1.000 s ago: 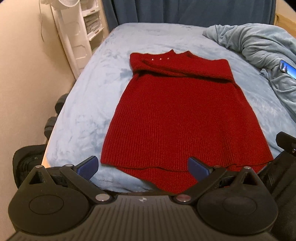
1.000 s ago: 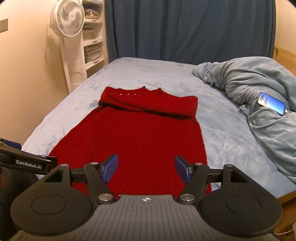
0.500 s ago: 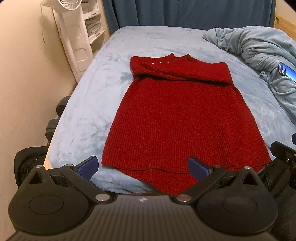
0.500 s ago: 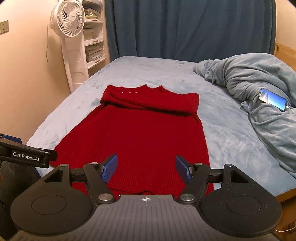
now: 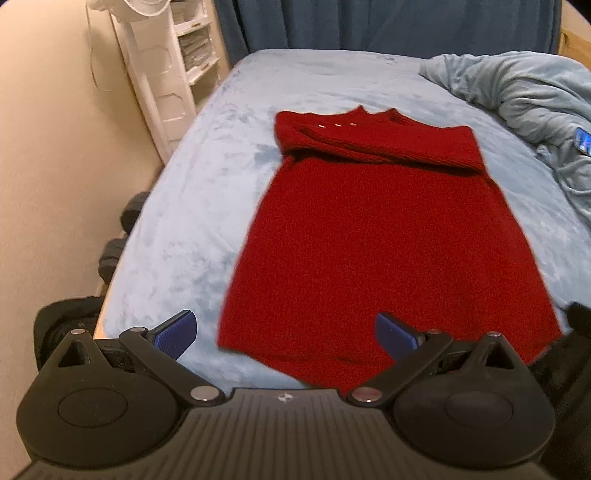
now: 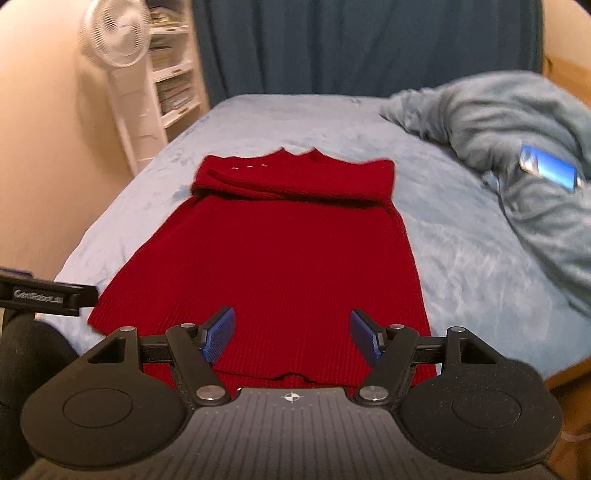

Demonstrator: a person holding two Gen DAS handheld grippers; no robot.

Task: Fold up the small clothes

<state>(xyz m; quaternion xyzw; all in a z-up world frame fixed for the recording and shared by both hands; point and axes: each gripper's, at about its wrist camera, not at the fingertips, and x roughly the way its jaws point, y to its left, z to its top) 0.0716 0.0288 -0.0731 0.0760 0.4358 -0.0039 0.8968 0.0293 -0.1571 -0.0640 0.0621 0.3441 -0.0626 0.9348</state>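
Hovering above red sweater (image 5: 384, 236) hem — both jaws spread.

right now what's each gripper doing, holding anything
left gripper: open, holding nothing, above the red sweater hem.
right gripper: open, holding nothing.

This is a bedroom in a home. A bed (image 6: 461, 236) with a pale blue fleece cover fills most of both views, with a rumpled blanket (image 6: 517, 110) heaped on its right side and a phone (image 6: 548, 171) lying on the blanket. Dark blue curtains (image 6: 369, 44) hang behind the bed. A white fan (image 6: 116, 33) and white shelves (image 6: 171, 70) of stacked papers stand against the cream wall (image 5: 55, 147).
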